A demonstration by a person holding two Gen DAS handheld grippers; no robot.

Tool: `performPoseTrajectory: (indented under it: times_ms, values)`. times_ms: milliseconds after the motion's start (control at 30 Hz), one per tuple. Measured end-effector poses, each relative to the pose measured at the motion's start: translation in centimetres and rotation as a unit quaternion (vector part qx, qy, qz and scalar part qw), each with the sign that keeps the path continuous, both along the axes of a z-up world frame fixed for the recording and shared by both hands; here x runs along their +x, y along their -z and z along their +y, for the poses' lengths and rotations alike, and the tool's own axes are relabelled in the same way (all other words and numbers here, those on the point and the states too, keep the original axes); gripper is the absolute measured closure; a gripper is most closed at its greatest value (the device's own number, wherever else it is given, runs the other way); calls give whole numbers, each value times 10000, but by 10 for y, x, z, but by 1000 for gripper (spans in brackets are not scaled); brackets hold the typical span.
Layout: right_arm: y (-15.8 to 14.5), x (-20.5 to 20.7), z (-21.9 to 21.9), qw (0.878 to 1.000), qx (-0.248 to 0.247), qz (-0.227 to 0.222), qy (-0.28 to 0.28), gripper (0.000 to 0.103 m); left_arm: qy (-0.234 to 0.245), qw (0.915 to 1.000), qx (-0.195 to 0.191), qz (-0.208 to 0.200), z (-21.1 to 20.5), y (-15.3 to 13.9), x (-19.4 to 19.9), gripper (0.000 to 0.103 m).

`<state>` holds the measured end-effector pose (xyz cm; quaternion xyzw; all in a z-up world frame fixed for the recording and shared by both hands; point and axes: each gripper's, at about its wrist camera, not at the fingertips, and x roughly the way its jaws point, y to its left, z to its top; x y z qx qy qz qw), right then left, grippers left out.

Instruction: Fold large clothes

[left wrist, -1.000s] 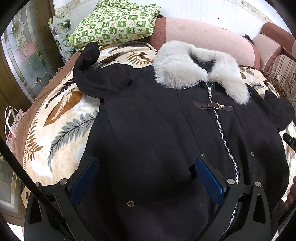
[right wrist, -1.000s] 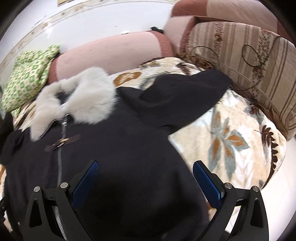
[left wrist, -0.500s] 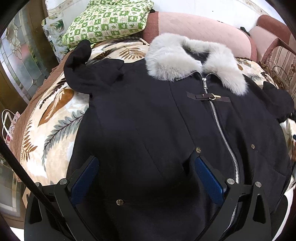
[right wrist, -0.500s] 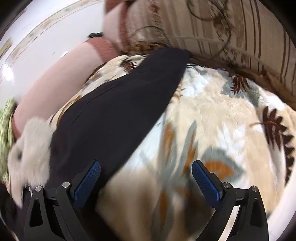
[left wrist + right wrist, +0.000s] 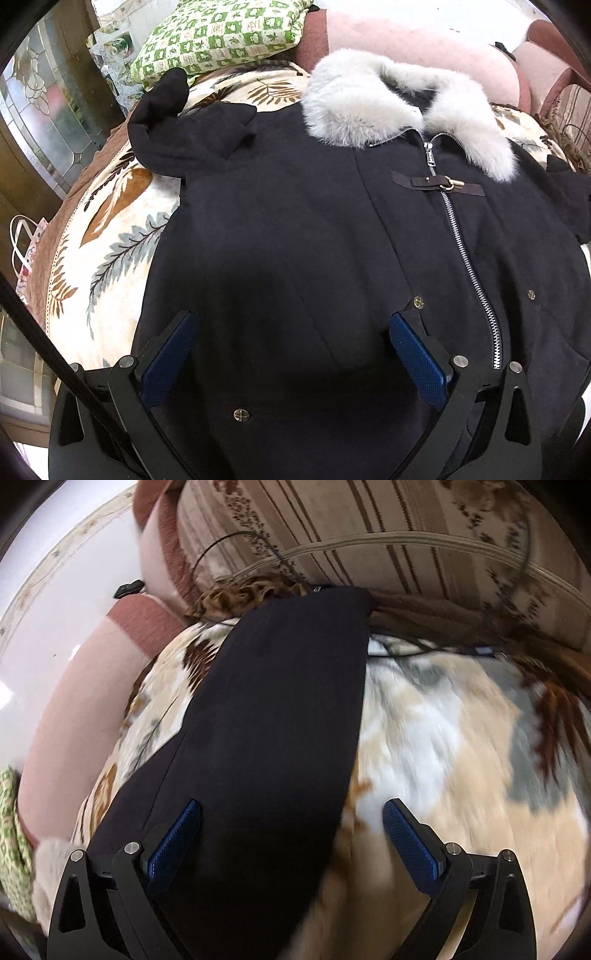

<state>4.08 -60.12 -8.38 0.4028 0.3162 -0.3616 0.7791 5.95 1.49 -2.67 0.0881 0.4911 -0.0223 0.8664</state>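
A black coat (image 5: 295, 229) with a grey fur collar (image 5: 369, 99) and a silver zipper (image 5: 465, 251) lies face up on a leaf-patterned blanket (image 5: 110, 229). Its left sleeve (image 5: 166, 122) is bunched near the green pillow. My left gripper (image 5: 293, 354) hovers open over the coat's lower front, nothing between its blue pads. In the right wrist view the coat's other sleeve (image 5: 280, 701) stretches away toward the striped cushion. My right gripper (image 5: 291, 842) is open just above that sleeve, its left finger over the cloth and its right one over the blanket (image 5: 461, 757).
A green checked pillow (image 5: 225, 33) and a pink sofa back (image 5: 424, 40) lie behind the coat. A striped cushion (image 5: 369, 528) borders the blanket on the right, with a dark cable (image 5: 424, 651) at its foot. A glass-panelled door (image 5: 44, 122) stands at the left.
My right gripper has swung right and forward, from over the coat's body to along its outstretched sleeve. The left gripper has stayed over the lower front, shifting only slightly.
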Motion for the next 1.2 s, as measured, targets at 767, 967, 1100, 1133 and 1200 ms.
performPoseTrajectory:
  times_ms: [767, 967, 1100, 1133, 1200]
  values:
    - [-182, 39, 181, 9570, -1773, -429, -2257, 101, -221, 9970, -662, -322, 42, -26, -26, 0]
    - [-161, 71, 239, 9513, -1367, -239, -2752, 68, -264, 9954, -776, -486, 56, -39, -40, 0]
    - [-113, 47, 200, 9768, -969, -152, -1902, 33, -286, 9951, -690, -651, 65, -44, -44, 0]
    - [-99, 37, 183, 9813, -879, -45, -1709, 33, -313, 9950, -695, -638, 67, -42, -44, 0]
    - [-79, 17, 154, 9873, -733, 62, -1407, 33, -368, 9952, -721, -552, 68, -37, -40, 0]
